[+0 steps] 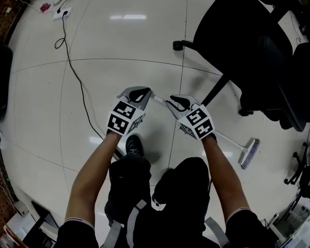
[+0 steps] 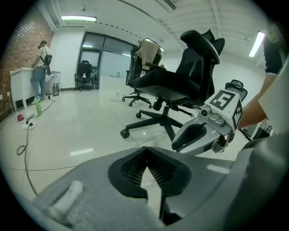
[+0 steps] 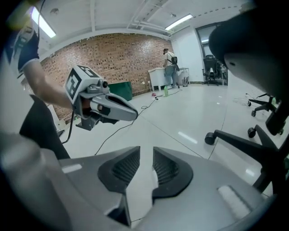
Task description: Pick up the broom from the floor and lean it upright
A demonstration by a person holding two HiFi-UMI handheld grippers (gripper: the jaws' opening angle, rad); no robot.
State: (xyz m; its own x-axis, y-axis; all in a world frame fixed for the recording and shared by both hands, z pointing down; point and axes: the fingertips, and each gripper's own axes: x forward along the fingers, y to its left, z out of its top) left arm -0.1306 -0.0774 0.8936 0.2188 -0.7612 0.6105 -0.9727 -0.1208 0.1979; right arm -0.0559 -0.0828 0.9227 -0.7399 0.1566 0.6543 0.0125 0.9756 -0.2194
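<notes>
Broom (image 1: 248, 153) noted flat on the floor (image 1: 121, 48), its handle (image 1: 158, 99) passing under the right tool (image 1: 172, 101), with the handle end showing between both tools. Left tool (image 1: 144, 92) is seen with tips together and empty; right tool is narrowly parted, nothing gripped. Left jaws should be opened first, then the handle straddled squarely and clamped before any lift is tried.

The glossy white tiled floor (image 1: 145, 43) bears a black office chair (image 1: 242, 38) on casters. A broom (image 1: 232, 141) lies flat just beside the chair's base, on the person's side of it. Well left of the chair, a black cable (image 1: 72, 72) trails from a white power strip (image 1: 62, 13).
</notes>
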